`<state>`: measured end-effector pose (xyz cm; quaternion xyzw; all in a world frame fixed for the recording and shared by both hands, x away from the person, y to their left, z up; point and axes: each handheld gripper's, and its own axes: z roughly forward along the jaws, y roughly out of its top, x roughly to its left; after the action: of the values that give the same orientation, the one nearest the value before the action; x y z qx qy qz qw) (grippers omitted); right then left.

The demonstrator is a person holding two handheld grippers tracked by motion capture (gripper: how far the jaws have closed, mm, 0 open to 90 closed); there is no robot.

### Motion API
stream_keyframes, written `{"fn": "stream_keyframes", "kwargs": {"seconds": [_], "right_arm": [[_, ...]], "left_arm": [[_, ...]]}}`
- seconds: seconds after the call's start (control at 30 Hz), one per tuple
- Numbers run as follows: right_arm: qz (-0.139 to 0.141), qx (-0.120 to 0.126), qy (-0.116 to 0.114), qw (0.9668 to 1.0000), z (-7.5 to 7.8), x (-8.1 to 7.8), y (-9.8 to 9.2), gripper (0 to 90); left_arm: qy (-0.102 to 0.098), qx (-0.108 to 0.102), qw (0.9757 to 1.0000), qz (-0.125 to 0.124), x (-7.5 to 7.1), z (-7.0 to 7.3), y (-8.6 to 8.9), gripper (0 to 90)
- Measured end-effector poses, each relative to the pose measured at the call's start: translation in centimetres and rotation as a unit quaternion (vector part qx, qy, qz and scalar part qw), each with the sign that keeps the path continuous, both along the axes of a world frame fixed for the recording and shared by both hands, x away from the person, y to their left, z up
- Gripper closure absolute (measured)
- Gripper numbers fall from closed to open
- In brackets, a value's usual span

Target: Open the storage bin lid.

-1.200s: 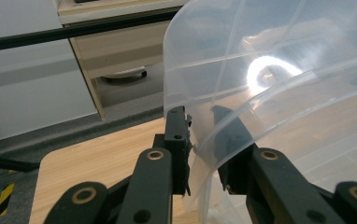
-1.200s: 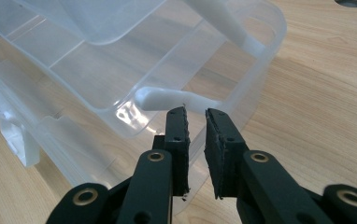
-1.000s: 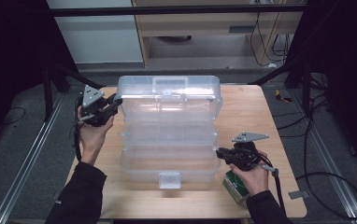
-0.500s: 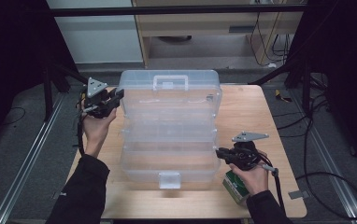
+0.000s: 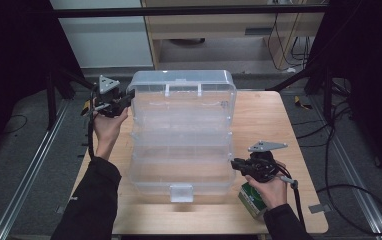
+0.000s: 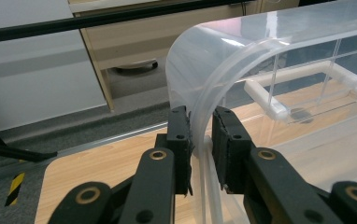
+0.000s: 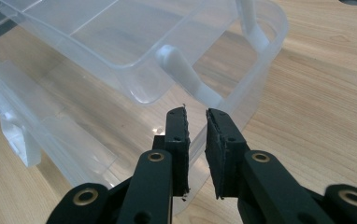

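Observation:
A big clear plastic tiered box (image 5: 181,150) stands open on the wooden table (image 5: 269,115), its trays stepped out toward the front. In the high view my left gripper (image 5: 129,95) is at the far left corner of the raised lid (image 5: 181,82). Seen in the left gripper view, my left gripper (image 6: 200,126) is shut on the lid's curved rim (image 6: 232,65), which runs between the pads. My right gripper (image 5: 234,164) is at the box's right front side. In the right gripper view, my right gripper (image 7: 196,116) is shut on the clear wall (image 7: 242,112) of the bottom tier.
A green and white carton (image 5: 251,197) lies on the table under the right hand. The box's white front latch (image 5: 181,192) faces the near table edge. A white link arm (image 7: 186,74) joins the tiers. Behind the table are a cabinet and cables on the floor.
My left gripper has moved away and slightly up with the lid, swinging the lid farther back. The right gripper has stayed where it was on the bottom tier.

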<state>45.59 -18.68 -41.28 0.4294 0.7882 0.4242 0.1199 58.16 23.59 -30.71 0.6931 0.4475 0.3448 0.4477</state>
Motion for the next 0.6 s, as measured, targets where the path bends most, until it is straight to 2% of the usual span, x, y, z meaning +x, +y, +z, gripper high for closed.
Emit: {"fn": "stream_keyframes", "kwargs": {"seconds": [0.6], "right_arm": [[0.001,-0.001,0.004,1.0000,0.0,0.0,0.0,78.8]], "left_arm": [[0.016,-0.005,0.9998,0.006,2.8,-0.4,-0.3,77.3]]}}
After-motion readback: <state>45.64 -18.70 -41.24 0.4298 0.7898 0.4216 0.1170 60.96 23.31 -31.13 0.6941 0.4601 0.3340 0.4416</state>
